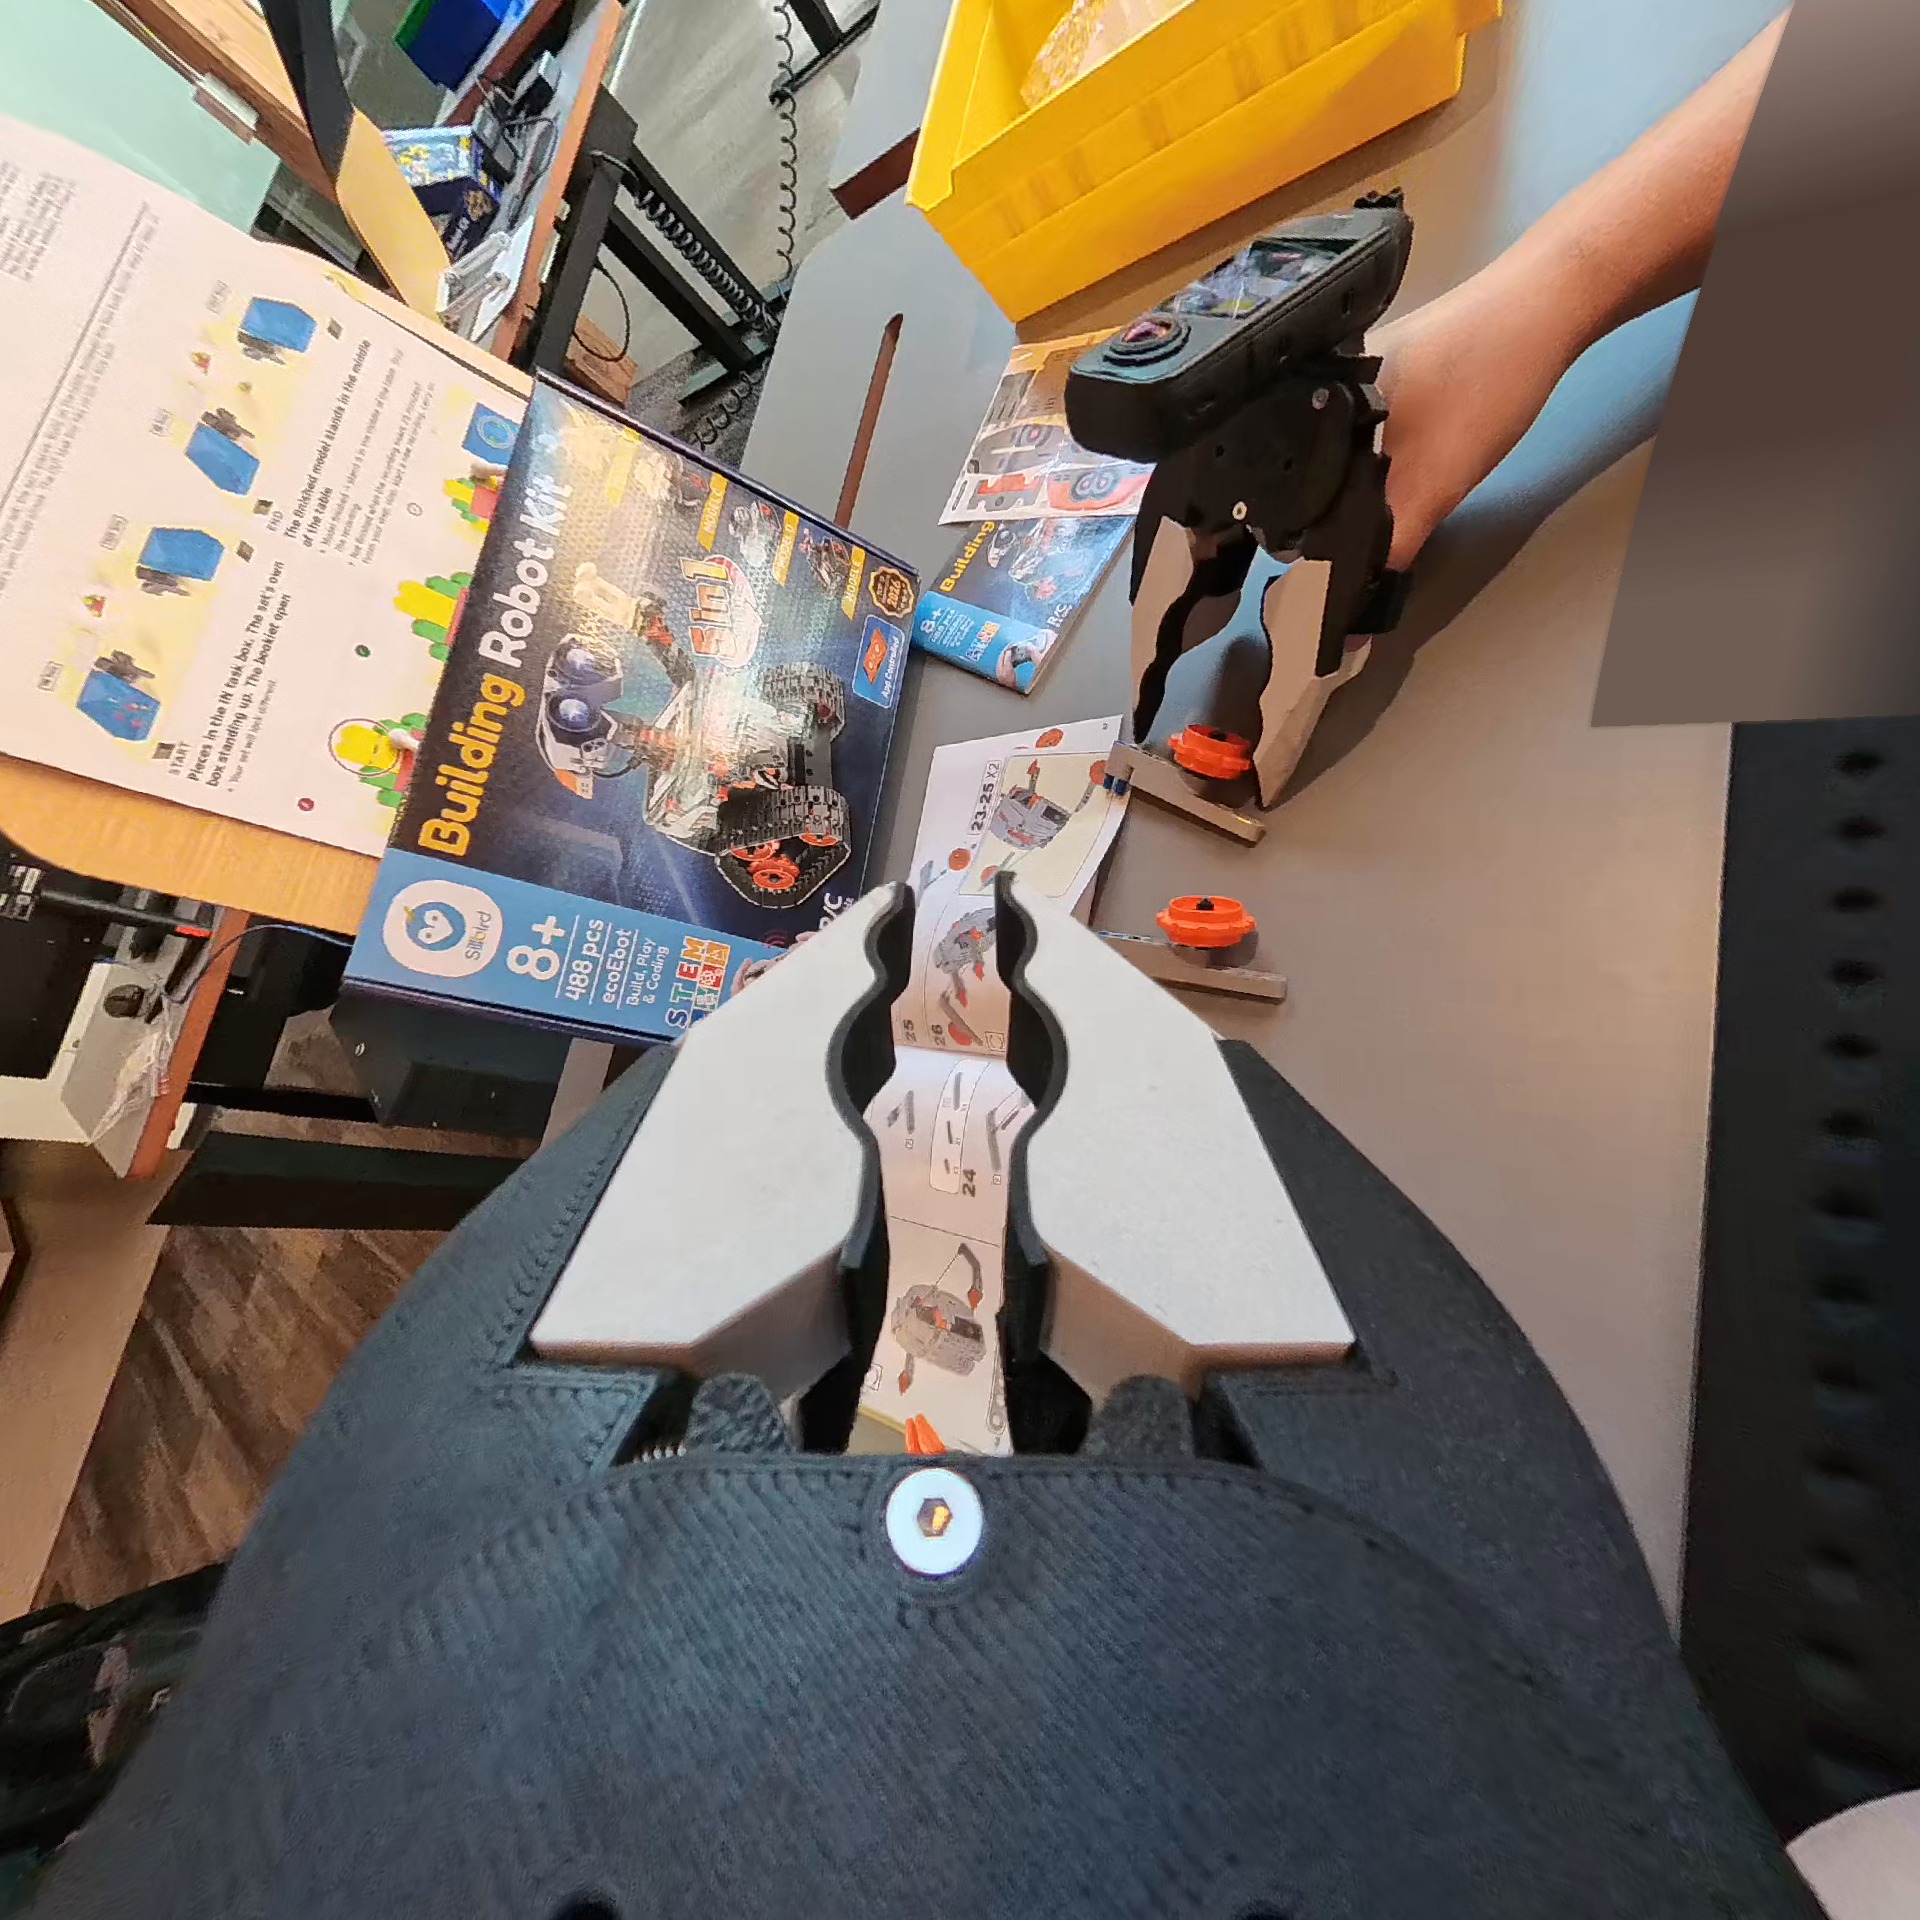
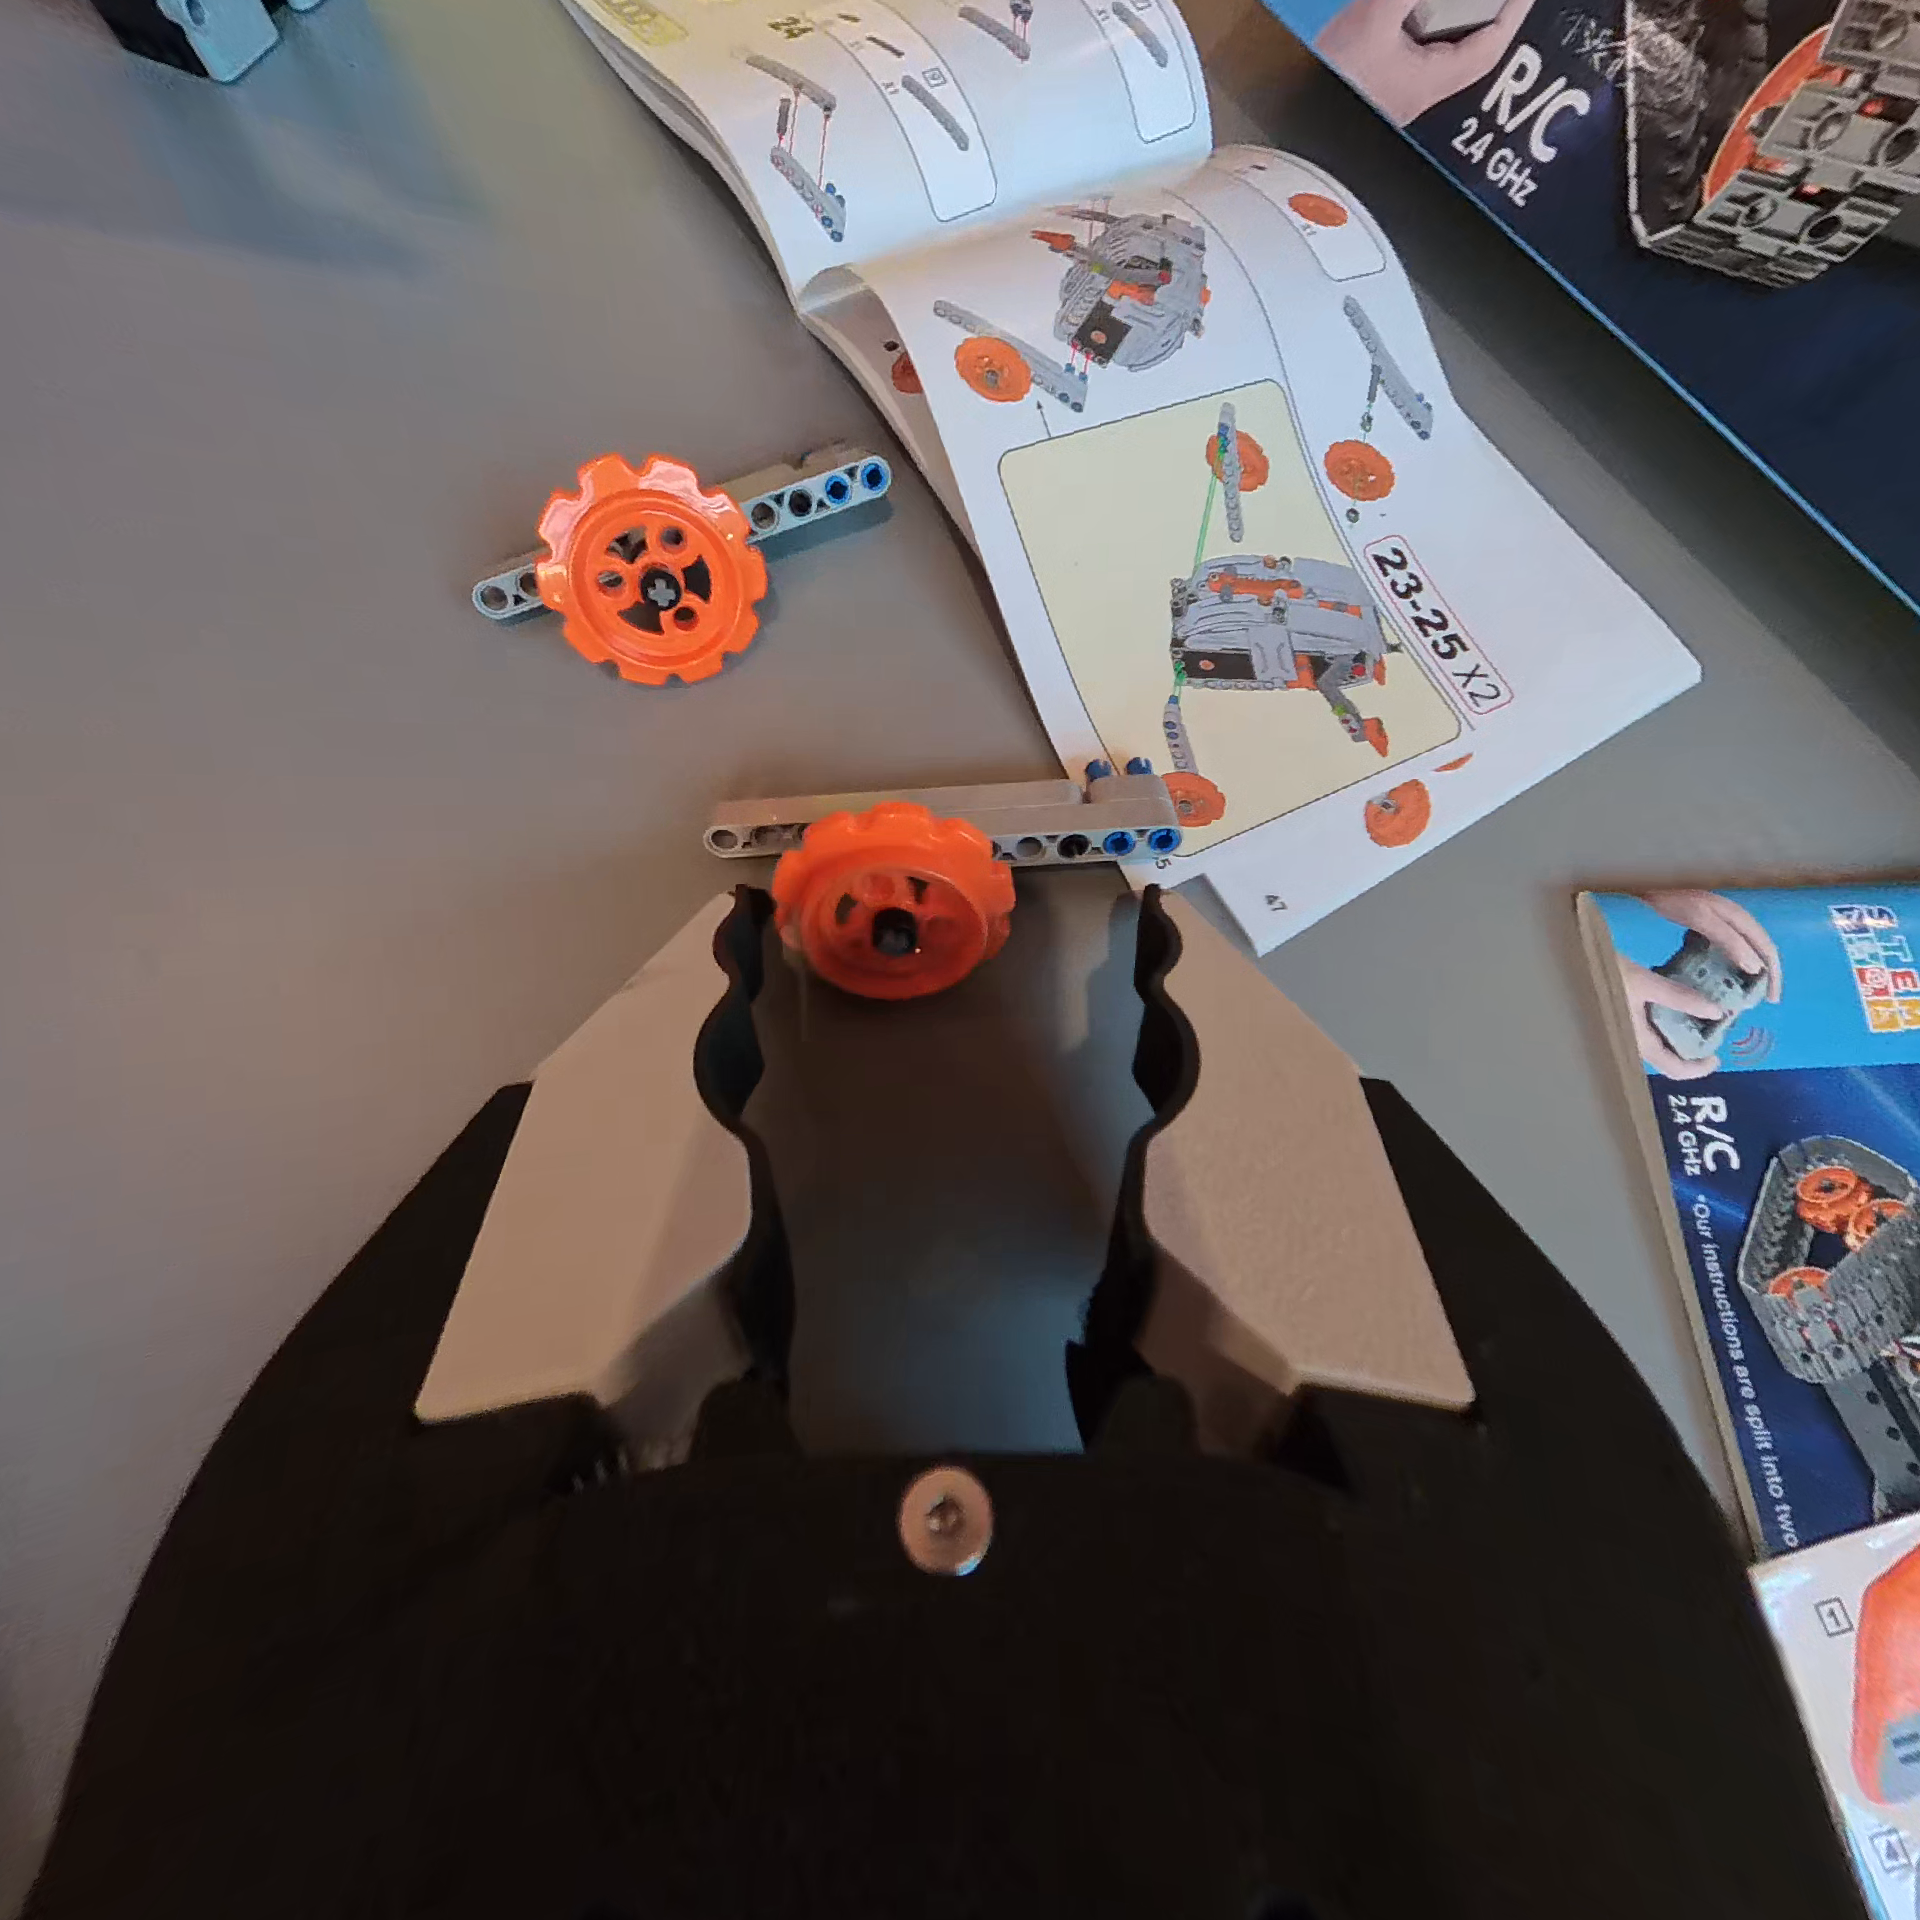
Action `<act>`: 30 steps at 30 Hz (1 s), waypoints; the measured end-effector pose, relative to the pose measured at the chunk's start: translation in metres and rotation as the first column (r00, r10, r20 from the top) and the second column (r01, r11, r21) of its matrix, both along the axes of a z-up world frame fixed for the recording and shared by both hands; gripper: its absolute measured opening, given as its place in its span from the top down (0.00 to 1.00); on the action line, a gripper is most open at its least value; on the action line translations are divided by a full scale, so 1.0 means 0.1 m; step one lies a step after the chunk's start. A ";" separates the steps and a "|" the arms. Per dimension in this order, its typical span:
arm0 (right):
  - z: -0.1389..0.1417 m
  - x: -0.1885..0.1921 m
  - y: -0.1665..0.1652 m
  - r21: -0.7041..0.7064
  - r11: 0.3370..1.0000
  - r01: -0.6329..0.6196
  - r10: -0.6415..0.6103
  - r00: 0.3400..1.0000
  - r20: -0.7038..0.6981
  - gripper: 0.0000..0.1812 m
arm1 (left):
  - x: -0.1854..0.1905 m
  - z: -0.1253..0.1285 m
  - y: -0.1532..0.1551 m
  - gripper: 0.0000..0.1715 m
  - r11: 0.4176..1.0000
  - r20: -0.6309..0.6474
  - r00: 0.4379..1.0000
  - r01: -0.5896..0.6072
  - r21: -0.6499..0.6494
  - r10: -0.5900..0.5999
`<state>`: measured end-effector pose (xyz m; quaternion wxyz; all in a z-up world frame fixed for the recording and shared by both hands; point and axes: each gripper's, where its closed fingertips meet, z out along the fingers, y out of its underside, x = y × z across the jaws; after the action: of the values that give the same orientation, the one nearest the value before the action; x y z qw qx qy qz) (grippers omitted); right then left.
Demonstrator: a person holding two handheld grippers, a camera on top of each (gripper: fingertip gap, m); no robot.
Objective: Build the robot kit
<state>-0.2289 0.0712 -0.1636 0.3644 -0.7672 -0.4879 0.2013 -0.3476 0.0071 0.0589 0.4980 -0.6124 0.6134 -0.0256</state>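
Note:
My right gripper (image 2: 948, 904) is open, its fingertips down at the grey table on either side of an orange toothed wheel (image 2: 894, 899) mounted on a grey holed beam (image 2: 1039, 816). The left finger is close to the wheel; the right finger stands apart from it. It also shows in the left wrist view (image 1: 1236, 748), held by a person's hand. A second orange wheel (image 2: 652, 569) on its own grey beam (image 2: 810, 499) lies flat farther left, also in the left wrist view (image 1: 1205, 920). My left gripper (image 1: 951, 899) is narrowly open and empty, held above an open instruction booklet (image 1: 1023, 821).
The open booklet (image 2: 1247, 520) touches the near beam's end. A blue kit box (image 1: 644, 707) lies beyond it. A blue-covered booklet (image 2: 1787, 1195) and a sticker sheet (image 1: 1039, 457) lie at the side. A yellow bin (image 1: 1174, 135) stands at the back. A black perforated panel (image 1: 1829, 1143) borders the table. The gap from one gripper's tips to the other's is roughly 25 centimeters.

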 end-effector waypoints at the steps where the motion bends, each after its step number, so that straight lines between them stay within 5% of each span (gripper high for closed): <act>1: 0.00 0.01 0.00 0.003 1.000 -0.004 0.004 1.000 0.008 0.61 | -0.02 0.00 0.00 0.92 1.000 0.000 1.000 -0.004 0.001 0.004; 8: 0.02 0.07 -0.12 0.015 0.997 -0.073 0.072 0.994 0.079 0.79 | -0.08 -0.01 0.04 0.92 1.000 0.001 1.000 -0.023 -0.009 0.023; 17: 0.00 0.03 -0.32 -0.051 0.982 -0.184 0.187 0.979 0.075 0.79 | -0.09 -0.04 0.05 0.92 1.000 -0.017 0.999 -0.027 -0.011 0.027; 20: 0.01 0.05 -0.33 -0.027 0.978 -0.206 0.207 0.974 0.095 0.70 | -0.12 -0.05 0.05 0.92 0.999 -0.020 0.999 -0.039 -0.016 0.039; 25: 0.37 -0.04 -0.30 0.085 0.978 -0.188 0.191 0.981 -0.025 0.61 | -0.32 0.09 0.15 0.89 0.989 0.027 0.989 -0.143 0.029 0.142; 30: 1.01 0.00 -0.21 0.237 0.967 -0.098 0.161 0.951 -0.262 0.61 | -0.54 0.64 0.23 0.80 0.970 0.313 0.933 -0.220 0.104 0.178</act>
<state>-0.2286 0.0500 -0.0631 0.4985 -0.6520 -0.5004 0.2756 -0.4019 0.0297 0.1226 0.6267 -0.6246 0.4652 -0.0256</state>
